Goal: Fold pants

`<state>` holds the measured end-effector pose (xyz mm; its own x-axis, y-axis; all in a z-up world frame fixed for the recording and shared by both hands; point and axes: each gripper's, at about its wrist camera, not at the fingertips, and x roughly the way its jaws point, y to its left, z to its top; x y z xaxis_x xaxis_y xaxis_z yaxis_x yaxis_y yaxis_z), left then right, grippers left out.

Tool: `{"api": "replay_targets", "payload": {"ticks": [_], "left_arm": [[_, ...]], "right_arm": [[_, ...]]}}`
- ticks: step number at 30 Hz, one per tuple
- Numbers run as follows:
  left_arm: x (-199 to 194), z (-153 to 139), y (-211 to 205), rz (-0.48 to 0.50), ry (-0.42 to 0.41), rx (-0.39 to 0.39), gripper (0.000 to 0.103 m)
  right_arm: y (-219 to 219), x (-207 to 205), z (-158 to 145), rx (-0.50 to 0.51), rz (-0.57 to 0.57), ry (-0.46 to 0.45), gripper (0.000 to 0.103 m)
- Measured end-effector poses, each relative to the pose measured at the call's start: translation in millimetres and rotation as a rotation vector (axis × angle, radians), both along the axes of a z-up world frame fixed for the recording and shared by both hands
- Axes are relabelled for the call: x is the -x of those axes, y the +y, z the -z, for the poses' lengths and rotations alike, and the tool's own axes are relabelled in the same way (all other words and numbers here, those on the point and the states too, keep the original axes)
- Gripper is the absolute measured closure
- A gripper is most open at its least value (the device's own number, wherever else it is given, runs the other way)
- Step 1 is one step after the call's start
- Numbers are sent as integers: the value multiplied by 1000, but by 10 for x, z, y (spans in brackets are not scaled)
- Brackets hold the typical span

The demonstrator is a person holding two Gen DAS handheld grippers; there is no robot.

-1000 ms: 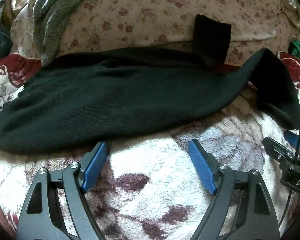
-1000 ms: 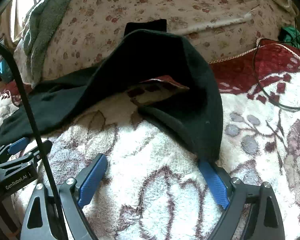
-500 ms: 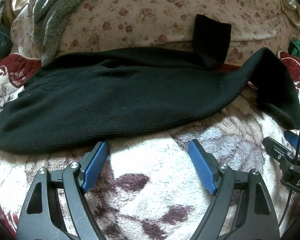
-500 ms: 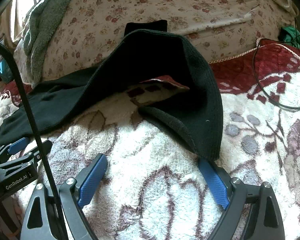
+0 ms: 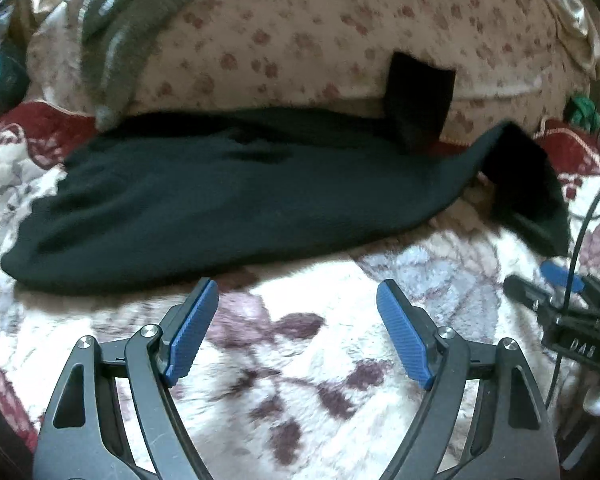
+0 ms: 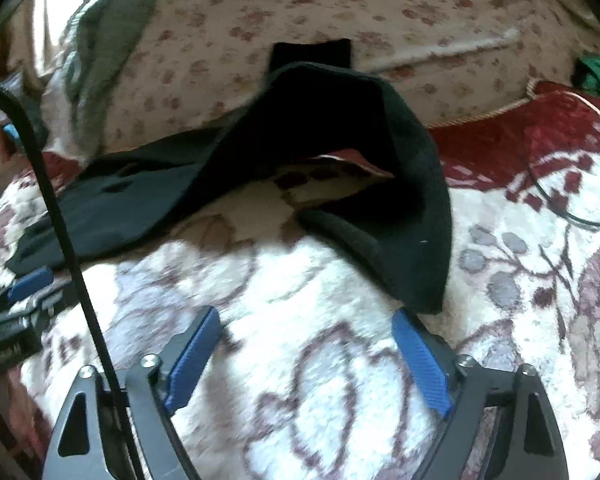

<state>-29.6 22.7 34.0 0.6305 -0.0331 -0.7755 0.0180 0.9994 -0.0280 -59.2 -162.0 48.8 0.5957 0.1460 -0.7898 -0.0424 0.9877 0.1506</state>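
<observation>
Black pants (image 5: 228, 204) lie across the floral blanket (image 5: 312, 344), one leg end draped forward. Both views have blurred and pulled back slightly. Left gripper (image 5: 298, 332) and right gripper (image 6: 312, 354) gape, empty; lettering unreadable

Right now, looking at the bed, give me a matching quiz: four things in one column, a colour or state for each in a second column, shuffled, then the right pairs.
Things:
1. pants
2. left hand-held gripper
3. towel
4. cable

Descriptions:
A. grey-green, draped over the floral cover
B. black, spread across the blanket, one end humped up
C. thin and dark, looping over the blanket at the right
D. open, blue pads apart, holding nothing

Pairs: 1-B, 2-D, 3-A, 4-C
</observation>
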Motion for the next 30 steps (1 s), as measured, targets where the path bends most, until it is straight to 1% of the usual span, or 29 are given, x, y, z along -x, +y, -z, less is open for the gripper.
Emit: {"api": "replay_targets", "payload": {"ticks": [3,5,6,7,10,11,13,15,21,25,30], "left_arm": [[80,-163,59,-16,-24,-14,21],[142,-262,102,-20,-47,-20,21],[143,-289,96,-18,-43,-37,21],[152,-313,105,-18,-43,-42,21],[212,-371,149,-25,-71,-31,21],[242,-395,166,-33,-87,-29,21],[268,-429,192,-46,-106,-35,21],[303,-457,194,-48,-123,-42,21],[352,-522,215,-42,-129,-31,21],[392,-524,196,-32,-126,-39,21],[373,-534,213,-35,-115,-27,21]], "right_arm": [[104,123,-82,-38,-62,-34,21],[169,202,-147,-72,-83,-58,27],[223,261,-184,-86,-92,-115,28],[272,306,-240,-80,-90,-135,28],[367,312,-323,-40,-78,-120,28],[401,362,-362,-58,-66,-124,28],[360,400,-422,-111,-54,-81,27],[359,368,-465,-105,-46,-80,28],[415,379,-580,-80,-49,-98,28],[426,378,-587,-69,-54,-96,27],[408,378,-579,-71,-42,-95,27]]}}
